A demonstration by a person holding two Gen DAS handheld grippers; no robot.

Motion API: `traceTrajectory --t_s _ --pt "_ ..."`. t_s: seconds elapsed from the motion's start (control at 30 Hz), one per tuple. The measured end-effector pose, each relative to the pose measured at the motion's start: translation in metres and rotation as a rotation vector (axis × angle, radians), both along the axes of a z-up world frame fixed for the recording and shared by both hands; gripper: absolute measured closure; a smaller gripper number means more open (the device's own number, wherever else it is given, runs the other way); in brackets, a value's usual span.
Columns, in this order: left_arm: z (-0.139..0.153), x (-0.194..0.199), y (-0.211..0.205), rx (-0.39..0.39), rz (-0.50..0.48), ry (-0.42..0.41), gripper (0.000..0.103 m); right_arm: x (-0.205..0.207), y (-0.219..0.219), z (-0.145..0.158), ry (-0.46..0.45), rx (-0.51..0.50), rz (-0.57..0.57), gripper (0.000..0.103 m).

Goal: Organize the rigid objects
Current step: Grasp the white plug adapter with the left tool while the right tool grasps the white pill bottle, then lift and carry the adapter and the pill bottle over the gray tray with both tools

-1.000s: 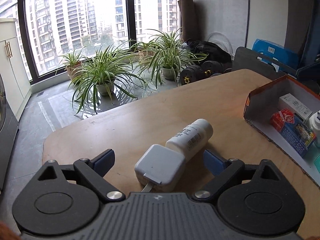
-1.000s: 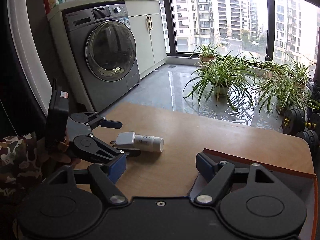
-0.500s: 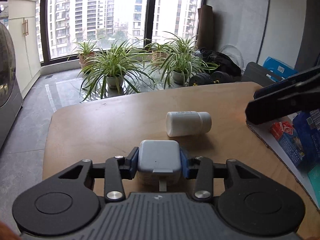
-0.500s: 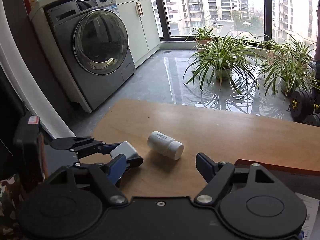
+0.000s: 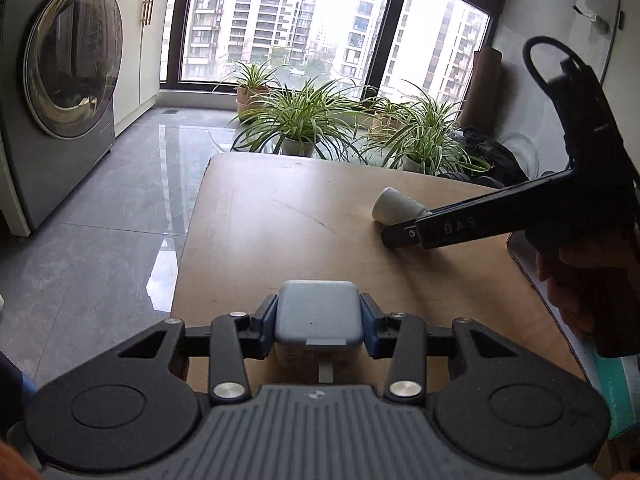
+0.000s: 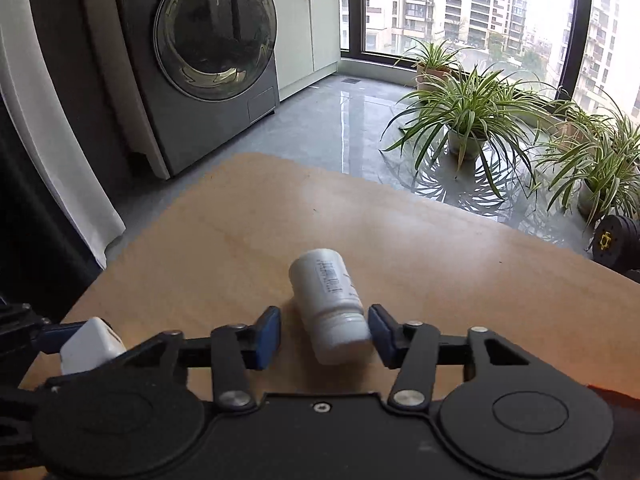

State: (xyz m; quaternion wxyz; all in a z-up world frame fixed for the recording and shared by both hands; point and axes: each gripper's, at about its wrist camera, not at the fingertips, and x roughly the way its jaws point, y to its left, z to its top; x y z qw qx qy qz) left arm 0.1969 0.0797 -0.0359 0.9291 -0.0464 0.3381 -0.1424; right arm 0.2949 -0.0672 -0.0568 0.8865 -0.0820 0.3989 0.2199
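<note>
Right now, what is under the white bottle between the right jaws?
The white bottle lies on its side on the bare wooden table, between the right gripper's open jaws. Whatever sits beneath its contact line is hidden.

We look low and close across the wooden table (image 5: 280,216) from both wrists toward the window plants (image 6: 472,108), sharing them.

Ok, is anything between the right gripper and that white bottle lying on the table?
Nothing visible. The white bottle lies on its side on the table, cap end already between the open right gripper fingers. The charger sits off to the side, held by the left gripper.
</note>
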Motion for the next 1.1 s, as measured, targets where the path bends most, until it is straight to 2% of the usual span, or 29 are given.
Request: traceTrajectory --t_s 0.13,0.17,0.2,0.23,0.3,0.37,0.4,0.53,0.7,0.9,1.1 --pt "0.001 -0.003 0.003 -0.033 0.022 0.005 0.061 -0.008 -0.001 0.006 0.017 0.022 0.014 0.062" --pt "0.001 -0.003 0.003 -0.036 0.025 0.006 0.061 -0.01 0.001 0.008 0.005 0.011 0.013 0.056" --pt "0.001 -0.003 0.002 -0.041 0.027 0.004 0.061 -0.011 0.003 0.009 -0.013 -0.004 0.006 0.029" --pt "0.0 -0.003 0.001 -0.044 0.029 0.004 0.061 -0.011 0.006 0.011 -0.037 -0.003 -0.002 0.018" --pt "-0.001 -0.003 0.0 -0.051 0.036 0.004 0.061 -0.003 0.009 0.01 -0.011 0.019 -0.006 0.025" --pt "-0.001 -0.004 0.0 -0.063 0.045 0.006 0.061 0.002 0.013 0.006 0.031 0.012 -0.014 0.058" --pt "-0.001 -0.006 0.002 -0.067 0.051 0.007 0.061 0.0 0.014 0.006 0.026 0.008 -0.019 0.063" --pt "0.004 -0.015 0.002 -0.063 0.072 -0.004 0.061 -0.022 0.008 0.02 -0.003 0.027 -0.041 0.063" --pt "0.023 -0.033 -0.008 -0.053 0.105 -0.037 0.061 -0.07 -0.013 0.061 -0.031 0.097 -0.086 0.063" --pt "0.053 -0.074 -0.029 -0.051 0.121 -0.078 0.061 -0.155 -0.048 0.103 -0.096 0.154 -0.135 0.063" --pt "0.072 -0.121 -0.062 -0.024 0.1 -0.086 0.061 -0.238 -0.099 0.123 -0.144 0.203 -0.222 0.063"
